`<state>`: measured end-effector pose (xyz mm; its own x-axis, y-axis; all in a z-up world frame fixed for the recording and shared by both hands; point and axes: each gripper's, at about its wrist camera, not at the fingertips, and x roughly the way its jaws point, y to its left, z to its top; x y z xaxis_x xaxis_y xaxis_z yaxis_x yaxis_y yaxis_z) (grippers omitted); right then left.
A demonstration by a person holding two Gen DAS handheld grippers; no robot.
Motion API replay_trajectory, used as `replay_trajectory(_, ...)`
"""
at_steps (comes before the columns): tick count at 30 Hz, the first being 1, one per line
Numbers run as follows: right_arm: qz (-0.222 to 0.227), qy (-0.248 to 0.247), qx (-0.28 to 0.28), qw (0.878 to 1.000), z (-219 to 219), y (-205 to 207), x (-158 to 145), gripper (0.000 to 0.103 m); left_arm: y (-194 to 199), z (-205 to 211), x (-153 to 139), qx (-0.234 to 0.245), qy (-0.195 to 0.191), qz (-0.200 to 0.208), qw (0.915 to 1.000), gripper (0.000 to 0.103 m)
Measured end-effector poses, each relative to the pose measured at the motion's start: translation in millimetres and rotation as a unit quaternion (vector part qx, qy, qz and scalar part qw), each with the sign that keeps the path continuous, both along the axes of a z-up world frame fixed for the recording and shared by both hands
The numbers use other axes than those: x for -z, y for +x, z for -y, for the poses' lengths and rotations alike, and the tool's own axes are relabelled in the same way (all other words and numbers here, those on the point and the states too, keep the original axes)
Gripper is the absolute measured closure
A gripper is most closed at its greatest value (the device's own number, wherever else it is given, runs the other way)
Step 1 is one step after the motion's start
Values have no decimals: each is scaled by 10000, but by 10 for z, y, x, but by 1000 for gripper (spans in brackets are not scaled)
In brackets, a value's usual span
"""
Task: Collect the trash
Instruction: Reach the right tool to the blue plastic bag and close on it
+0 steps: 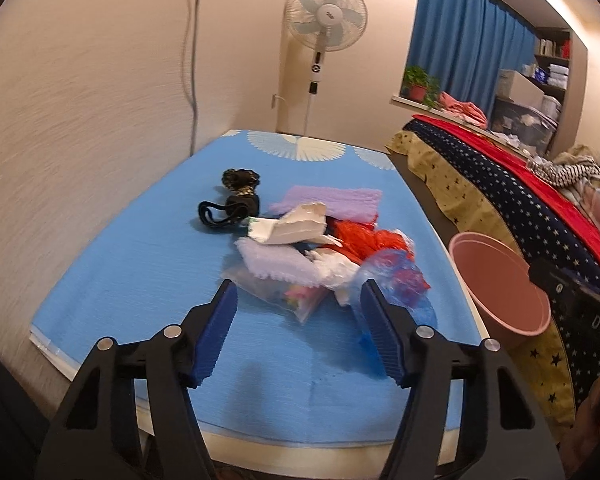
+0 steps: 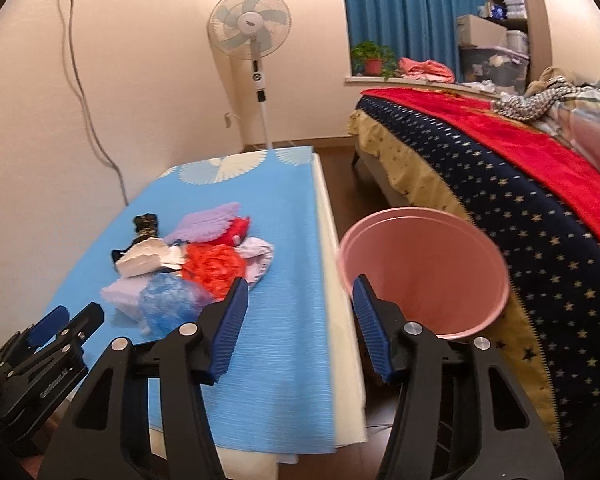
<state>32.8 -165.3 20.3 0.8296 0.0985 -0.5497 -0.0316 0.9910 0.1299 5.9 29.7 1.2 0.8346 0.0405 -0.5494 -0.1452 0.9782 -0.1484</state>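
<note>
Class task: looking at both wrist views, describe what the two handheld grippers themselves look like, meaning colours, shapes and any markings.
Both match. The left gripper and the right gripper have black plastic frames with triangular cut-outs, round silver pivot pins, and two flat fingers faced with blue ribbed pads. White lettering, too small to read, marks the side of each body. No cables or sleeves show.

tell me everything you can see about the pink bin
The pink bin is a round, tapering bucket, smooth and matte like plastic, with what looks like a double lip at the rim. It stands upright and open-topped on the floor, in the gap between the low blue-covered table and the star-patterned bedspread. What shows of its inside looks empty; the bottom is hidden. It sits close against the bedspread; whether they touch I cannot tell. Neither gripper touches it.
</note>
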Motion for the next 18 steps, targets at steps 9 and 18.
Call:
replay_trajectory(9,-255,250,-501,9981,-285,259,183,48,275,-266,38,-345,-186,0,9992,47)
replay_trajectory(18,-863,362,-991,9907,-581,549,550,43,567,-395,175,-508,-433,-189,9976,47)
